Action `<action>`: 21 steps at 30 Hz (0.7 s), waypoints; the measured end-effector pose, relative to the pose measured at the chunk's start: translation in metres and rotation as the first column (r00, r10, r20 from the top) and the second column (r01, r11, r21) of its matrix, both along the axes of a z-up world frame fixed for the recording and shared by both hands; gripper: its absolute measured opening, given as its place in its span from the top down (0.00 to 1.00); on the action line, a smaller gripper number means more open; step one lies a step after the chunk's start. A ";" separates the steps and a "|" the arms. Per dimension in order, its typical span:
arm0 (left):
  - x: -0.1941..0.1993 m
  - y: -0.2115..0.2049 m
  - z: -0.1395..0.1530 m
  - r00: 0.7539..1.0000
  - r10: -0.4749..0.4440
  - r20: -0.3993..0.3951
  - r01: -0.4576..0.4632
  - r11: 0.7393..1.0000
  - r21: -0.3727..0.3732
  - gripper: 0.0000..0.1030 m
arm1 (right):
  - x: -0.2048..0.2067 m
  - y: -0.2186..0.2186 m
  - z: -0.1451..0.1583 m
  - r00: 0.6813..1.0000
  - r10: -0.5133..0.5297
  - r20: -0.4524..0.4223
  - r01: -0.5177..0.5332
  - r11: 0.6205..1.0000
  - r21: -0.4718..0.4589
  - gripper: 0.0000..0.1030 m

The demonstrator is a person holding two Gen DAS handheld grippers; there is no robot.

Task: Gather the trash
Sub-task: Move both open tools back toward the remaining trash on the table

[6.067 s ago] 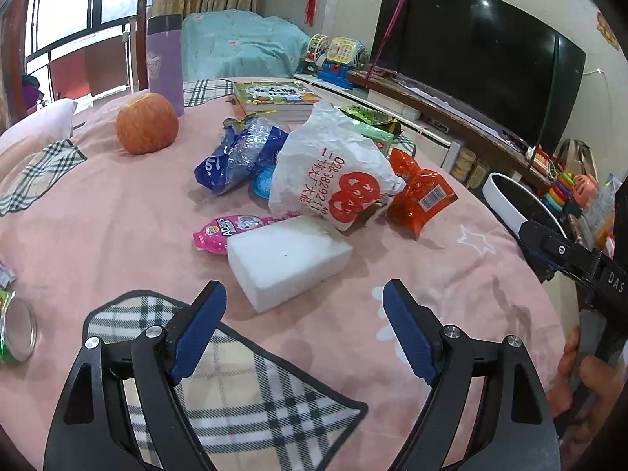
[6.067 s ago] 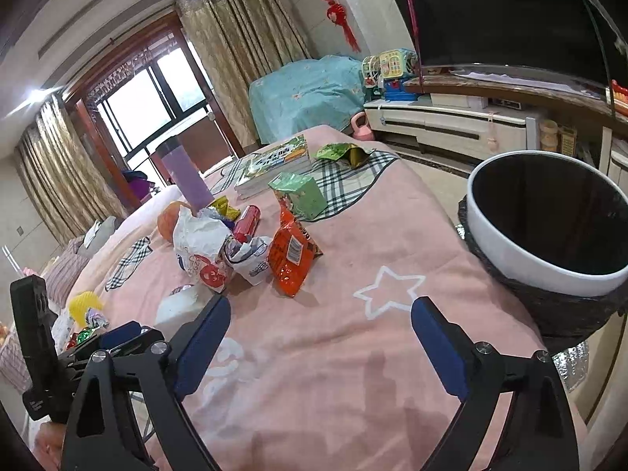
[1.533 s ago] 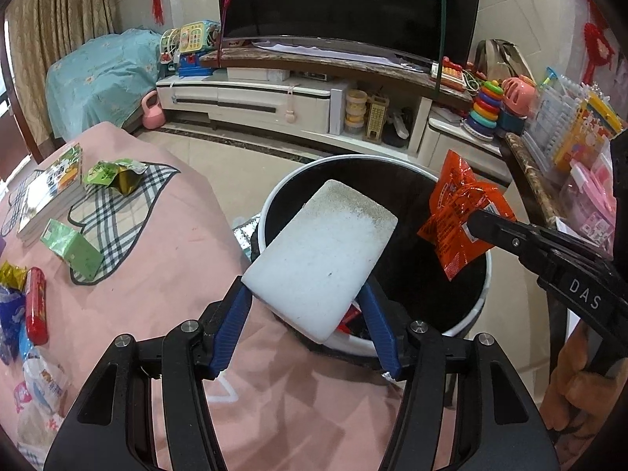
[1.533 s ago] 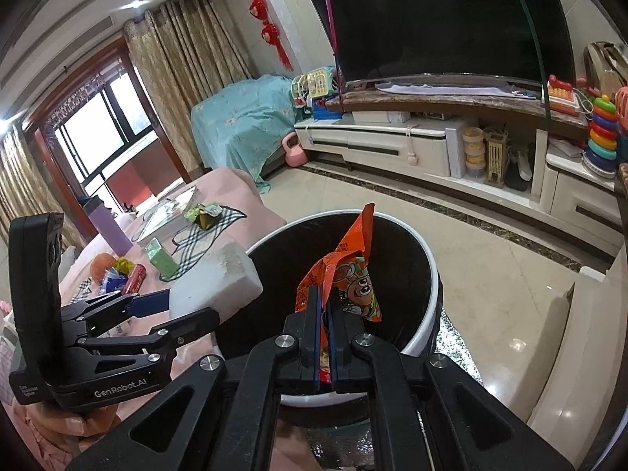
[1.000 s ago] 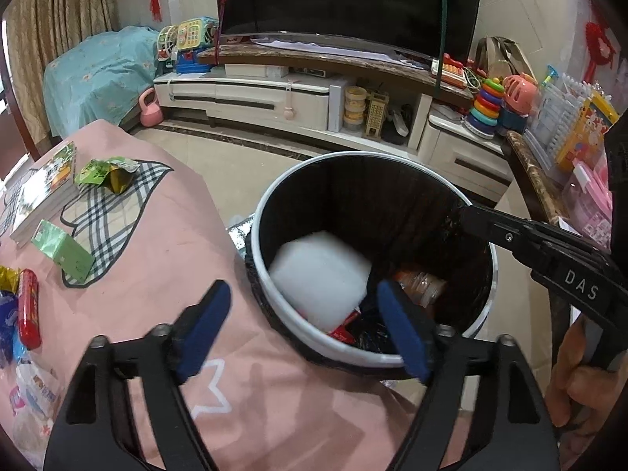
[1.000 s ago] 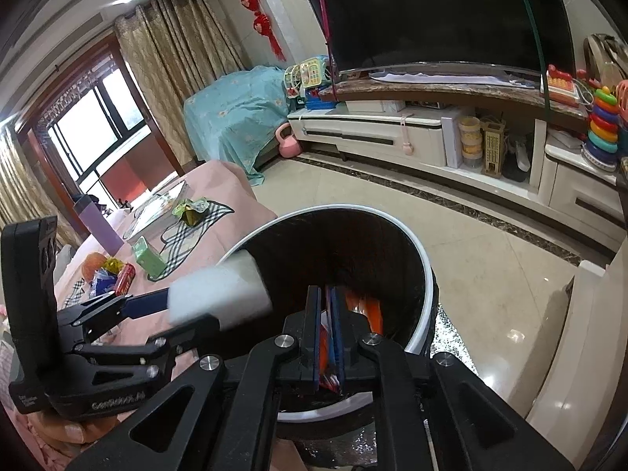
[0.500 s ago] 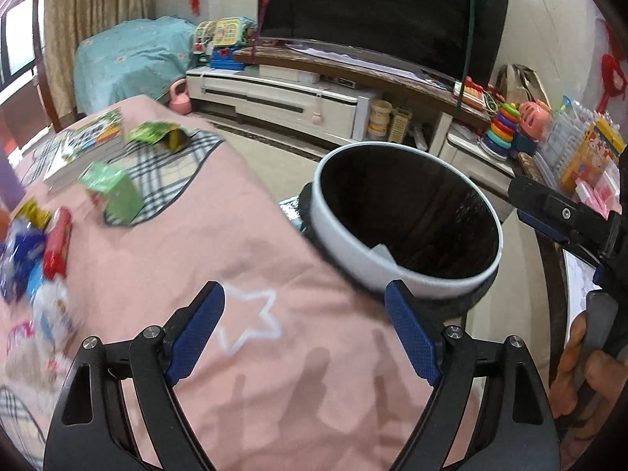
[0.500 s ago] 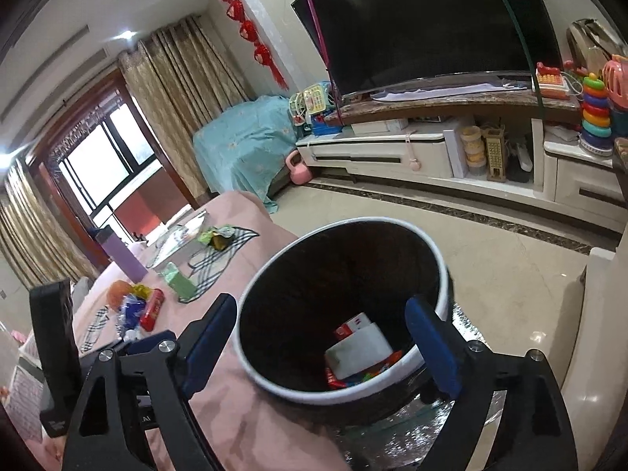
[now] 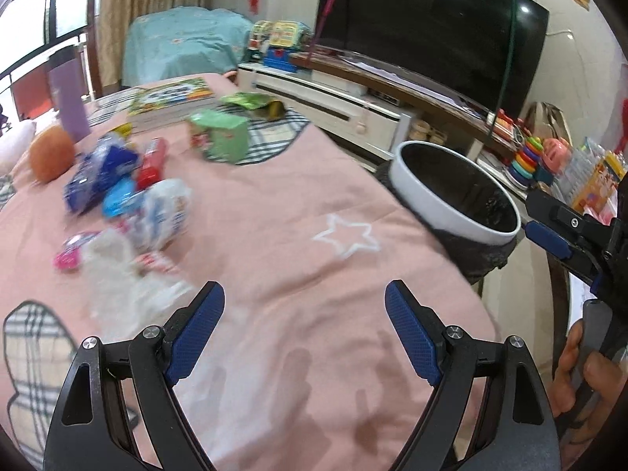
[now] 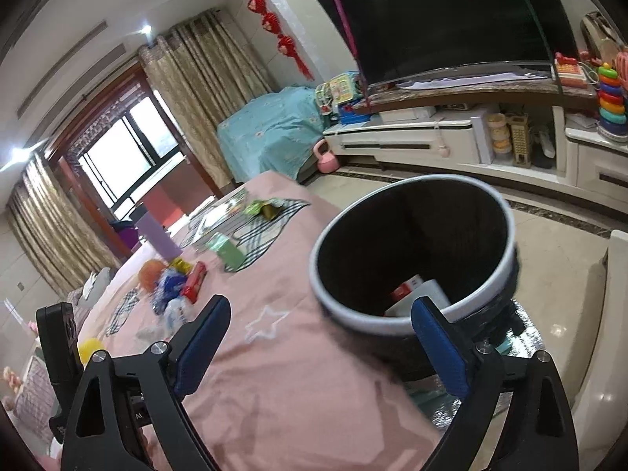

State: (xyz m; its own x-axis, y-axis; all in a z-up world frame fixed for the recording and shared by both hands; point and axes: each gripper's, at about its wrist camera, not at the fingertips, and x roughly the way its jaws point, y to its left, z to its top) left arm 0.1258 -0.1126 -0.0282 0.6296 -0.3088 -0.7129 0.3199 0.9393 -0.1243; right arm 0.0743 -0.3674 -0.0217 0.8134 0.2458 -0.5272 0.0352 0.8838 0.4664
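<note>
Pink bedspread (image 9: pixel 274 204), left gripper (image 9: pixel 304 335) wide, empty, right gripper (image 10: pixel 320 347) opening, empty

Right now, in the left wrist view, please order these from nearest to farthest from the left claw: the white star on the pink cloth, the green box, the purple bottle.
1. White star printed on the pink cloth: just ahead of the open left claw, slightly right.
2. Green box: farther ahead on the left, by the plaid patch.
3. Tall purple bottle: far left, at the back.
</note>
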 end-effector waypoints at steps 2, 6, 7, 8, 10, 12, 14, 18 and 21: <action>-0.004 0.011 0.000 1.000 0.014 0.000 -0.014 1.000 -0.006 0.16 | -0.002 0.011 -0.001 1.000 0.013 -0.001 -0.013 1.000 0.000 0.08; -0.013 0.032 0.000 0.999 0.049 0.012 -0.049 0.999 -0.004 0.16 | -0.002 0.031 -0.007 0.999 0.041 -0.013 -0.040 0.999 0.011 0.08; -0.014 0.037 -0.001 0.998 0.056 0.011 -0.056 0.998 -0.004 0.16 | -0.002 0.035 -0.008 0.999 0.047 -0.017 -0.047 0.999 0.012 0.08; -0.016 0.043 -0.001 0.998 0.067 0.011 -0.067 0.998 -0.008 0.16 | -0.002 0.039 -0.009 0.998 0.053 -0.021 -0.053 0.999 0.013 0.08; -0.018 0.052 0.000 0.996 0.086 0.014 -0.086 0.996 -0.015 0.16 | 0.000 0.049 -0.011 0.997 0.064 -0.032 -0.063 0.998 0.006 0.08; -0.020 0.063 -0.001 0.994 0.112 0.016 -0.111 0.994 -0.020 0.16 | 0.002 0.058 -0.014 0.996 0.077 -0.037 -0.076 0.997 0.004 0.07; -0.022 0.073 -0.002 0.991 0.130 0.013 -0.129 0.991 -0.028 0.16 | 0.003 0.067 -0.016 0.995 0.090 -0.042 -0.090 0.996 -0.003 0.07; -0.024 0.092 -0.003 0.987 0.160 -0.001 -0.160 0.986 -0.044 0.16 | 0.007 0.086 -0.020 0.991 0.121 -0.050 -0.122 0.992 -0.020 0.07; -0.025 0.103 -0.003 0.984 0.177 -0.003 -0.177 0.983 -0.048 0.16 | 0.011 0.098 -0.022 0.988 0.145 -0.060 -0.147 0.989 -0.033 0.07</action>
State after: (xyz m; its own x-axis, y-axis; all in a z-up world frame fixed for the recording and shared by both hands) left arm 0.1007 -0.0093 -0.0317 0.6781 -0.2260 -0.6994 0.1494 0.9741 -0.1698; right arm 0.0853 -0.2690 -0.0442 0.7387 0.3391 -0.5825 -0.0698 0.8980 0.4343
